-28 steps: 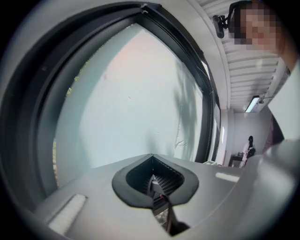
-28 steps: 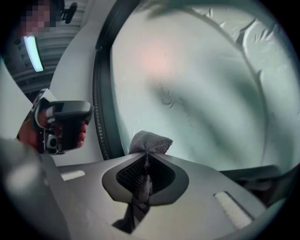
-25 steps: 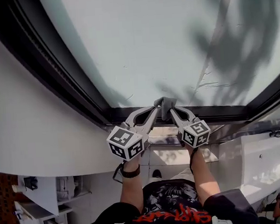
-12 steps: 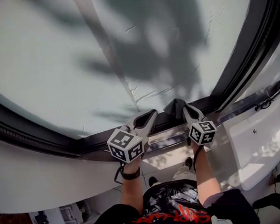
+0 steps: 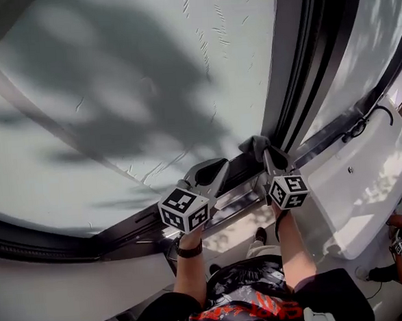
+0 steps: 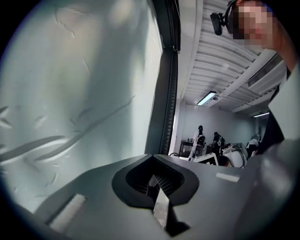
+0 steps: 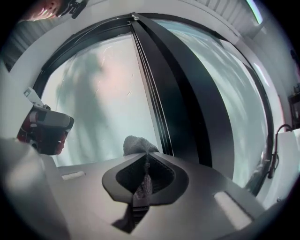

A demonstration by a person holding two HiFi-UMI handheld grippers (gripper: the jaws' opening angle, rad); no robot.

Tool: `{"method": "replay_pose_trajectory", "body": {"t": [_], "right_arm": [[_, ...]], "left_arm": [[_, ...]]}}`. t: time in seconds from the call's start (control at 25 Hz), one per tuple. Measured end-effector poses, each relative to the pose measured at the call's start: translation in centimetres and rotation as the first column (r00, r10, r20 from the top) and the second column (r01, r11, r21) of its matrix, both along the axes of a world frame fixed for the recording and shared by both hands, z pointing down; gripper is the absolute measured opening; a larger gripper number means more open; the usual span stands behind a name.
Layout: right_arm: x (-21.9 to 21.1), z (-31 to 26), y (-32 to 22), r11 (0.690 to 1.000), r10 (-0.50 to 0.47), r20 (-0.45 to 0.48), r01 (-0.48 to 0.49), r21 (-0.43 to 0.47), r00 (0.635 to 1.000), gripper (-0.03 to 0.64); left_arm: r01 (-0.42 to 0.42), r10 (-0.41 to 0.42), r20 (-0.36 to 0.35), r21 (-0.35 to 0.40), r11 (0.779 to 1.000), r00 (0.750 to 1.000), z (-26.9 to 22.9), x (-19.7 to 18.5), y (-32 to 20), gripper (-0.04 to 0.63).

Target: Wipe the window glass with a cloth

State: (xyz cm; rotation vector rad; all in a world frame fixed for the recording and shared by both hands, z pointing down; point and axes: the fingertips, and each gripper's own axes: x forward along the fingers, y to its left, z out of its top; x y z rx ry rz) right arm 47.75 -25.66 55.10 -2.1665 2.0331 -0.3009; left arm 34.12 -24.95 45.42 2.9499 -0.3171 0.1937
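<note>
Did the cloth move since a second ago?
Yes. The cloth slid right along the bottom of the glass, and is now beside the upright frame.

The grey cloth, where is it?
Head view: the small grey towelling cloth sits pinched in the right tongs, right of centre, beside the dark window post.
</note>
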Motion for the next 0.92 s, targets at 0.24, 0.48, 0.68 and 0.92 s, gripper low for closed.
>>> {"method": "replay_pose_trajectory", "body": {"t": [0.24,0.48,0.68,0.92], "right_arm": [[-3.1,-4.0,-0.5,0.994,-0.059,-0.021,0.061,0.093,0.998,0.015],[-14.1,-8.0,-1.7,0.966,-0.195,-0.069,0.204,0.159,0.978,0.015],[-23.8,-9.7,-2.7,0.926,-0.324,-0.094,0.335,0.174,0.942,0.015],[-35.7,-11.2,-1.8,0.857,-0.455,-0.136,0.475,0.201,0.880,0.015]], "left_arm": [[0.055,-0.055,0.018,0.015,0.998,0.998,-0.4,-2.3,-0.1,0.002],[0.175,-0.174,-0.020,0.040,0.984,0.984,-2.0,-11.8,-0.4,0.002],[0.254,-0.253,-0.032,0.046,0.966,0.967,-2.4,-19.4,-0.3,0.002],[0.363,-0.361,-0.050,0.045,0.931,0.931,-2.7,-29.8,0.8,0.002]]}}
